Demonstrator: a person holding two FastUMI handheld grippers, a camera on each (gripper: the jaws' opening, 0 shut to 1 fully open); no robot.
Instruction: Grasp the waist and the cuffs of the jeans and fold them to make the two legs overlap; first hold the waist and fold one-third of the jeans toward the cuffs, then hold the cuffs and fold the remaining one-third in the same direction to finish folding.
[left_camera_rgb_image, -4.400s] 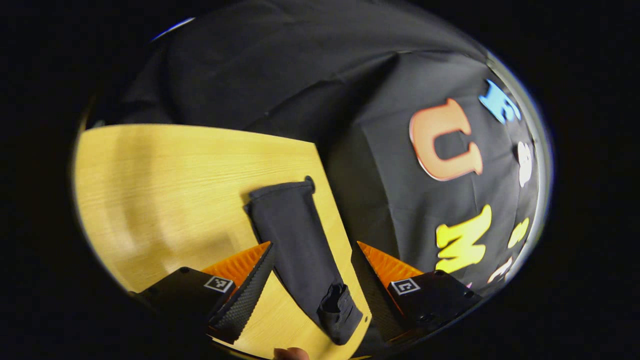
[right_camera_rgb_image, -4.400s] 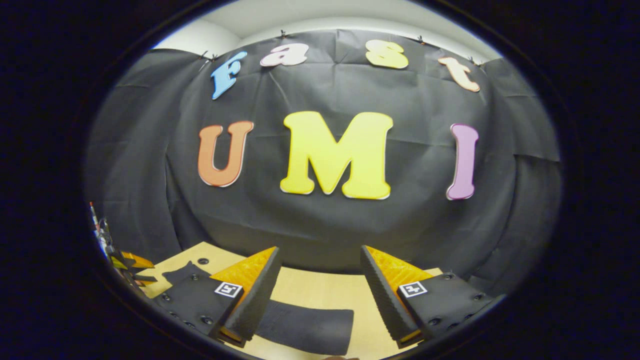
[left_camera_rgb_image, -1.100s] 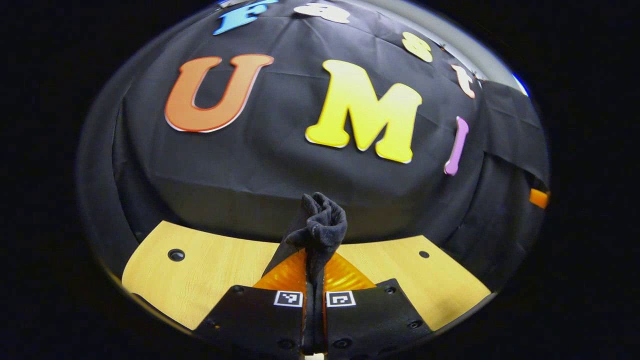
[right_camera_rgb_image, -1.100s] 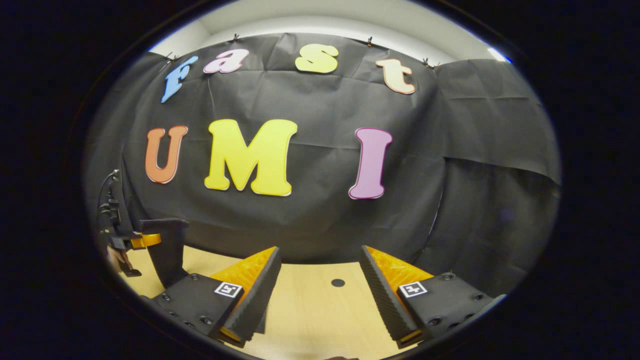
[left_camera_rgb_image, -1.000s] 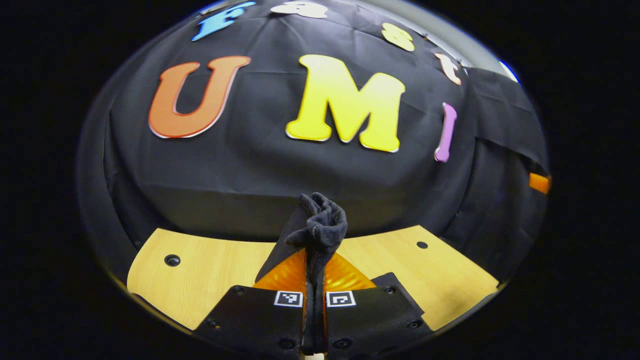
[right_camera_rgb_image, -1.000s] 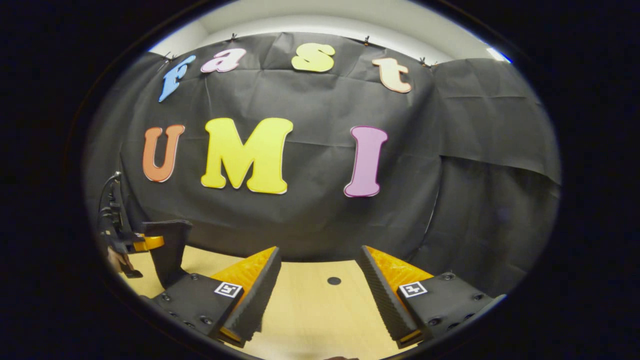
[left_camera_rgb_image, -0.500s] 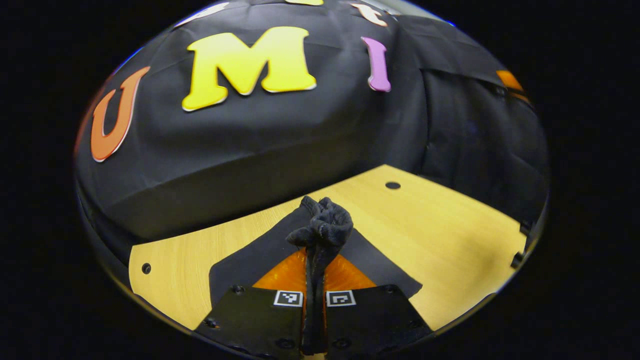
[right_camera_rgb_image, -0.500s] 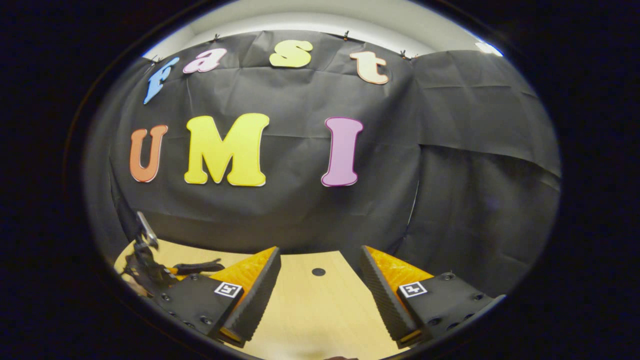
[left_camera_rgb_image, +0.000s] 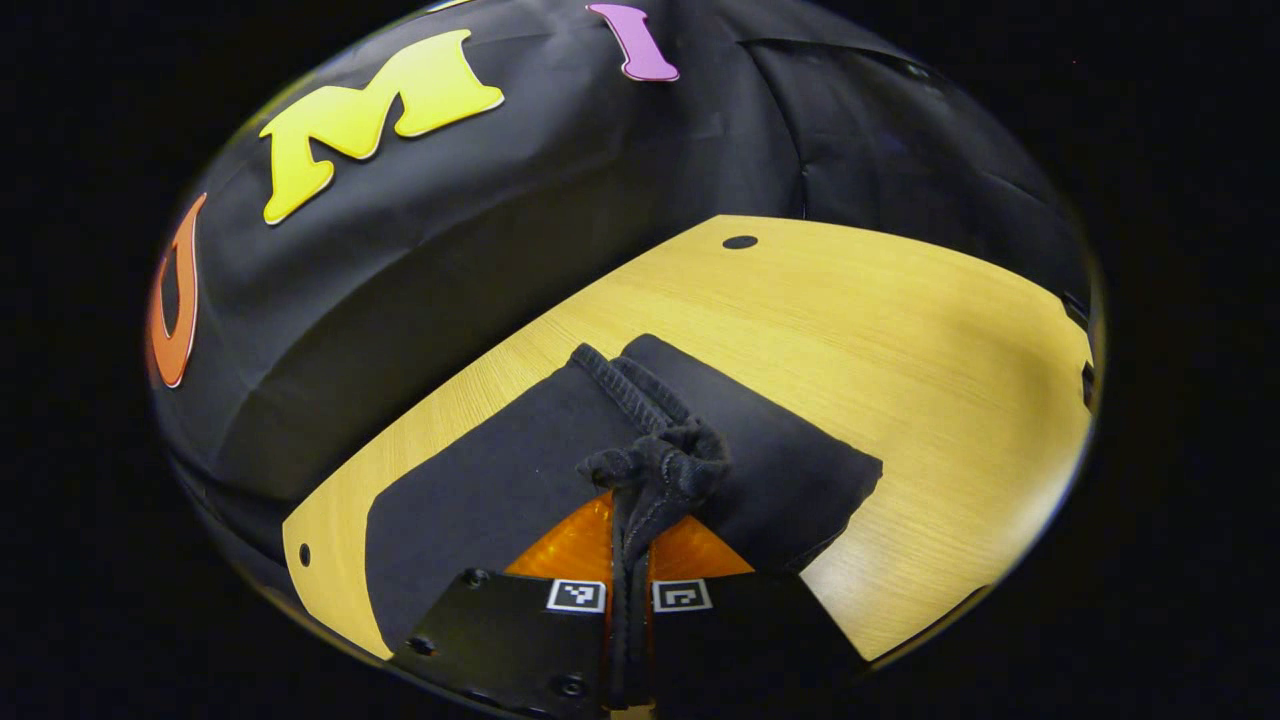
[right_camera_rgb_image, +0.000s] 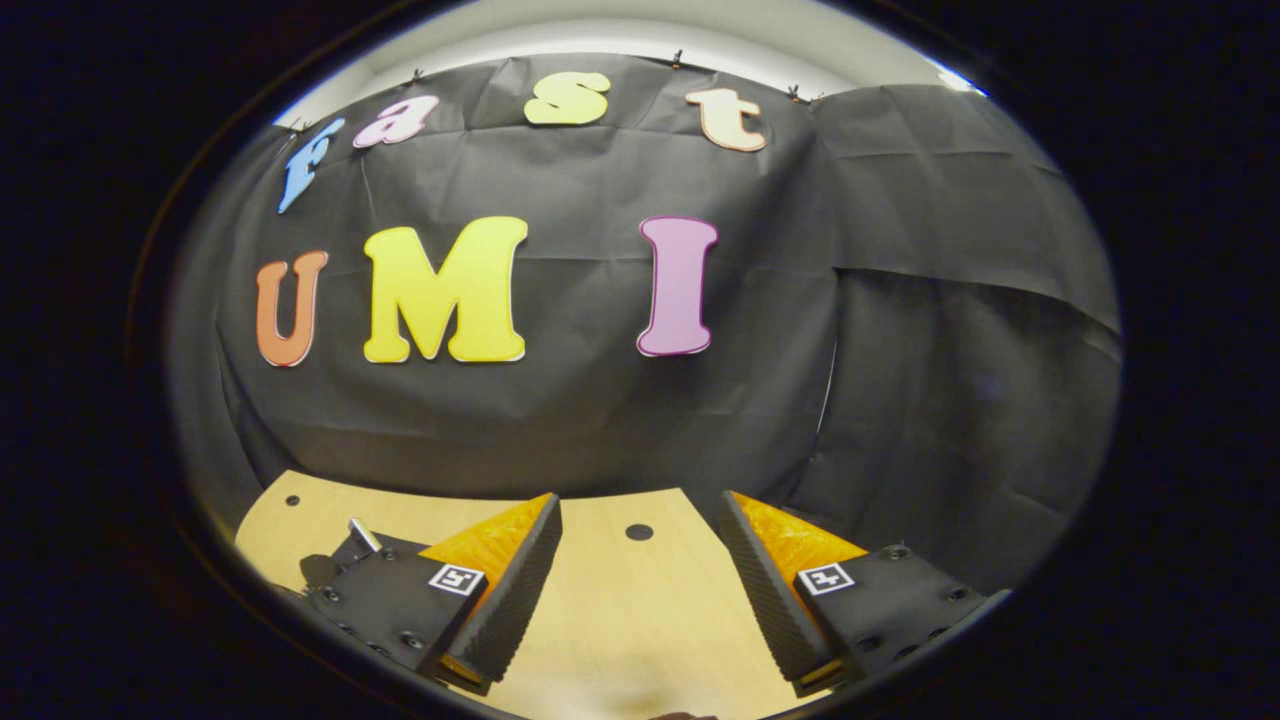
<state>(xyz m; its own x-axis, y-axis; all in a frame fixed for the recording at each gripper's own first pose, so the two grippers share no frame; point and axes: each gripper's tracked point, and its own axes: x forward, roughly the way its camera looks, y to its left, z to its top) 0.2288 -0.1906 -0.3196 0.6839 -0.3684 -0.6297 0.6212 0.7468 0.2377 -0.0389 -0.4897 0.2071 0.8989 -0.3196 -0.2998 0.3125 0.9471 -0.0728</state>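
left gripper (left_camera_rgb_image: 630, 545): bottom centre of the left gripper view, fingers pressed together on a bunched hem of the jeans (left_camera_rgb_image: 500, 470) | jeans: dark, spread flat on the table (left_camera_rgb_image: 900, 330), lower centre of the frame | right gripper (right_camera_rgb_image: 635, 590): bottom of the right gripper view, spread wide, holding nothing, above bare table

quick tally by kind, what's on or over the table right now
jeans: 1, dark, folded on the table
hand-held gripper: 2, left hand-held gripper shut on a bunched edge of the jeans, right hand-held gripper open above bare wood
holes in the tabletop: 2 seen in the left gripper view
total: 5
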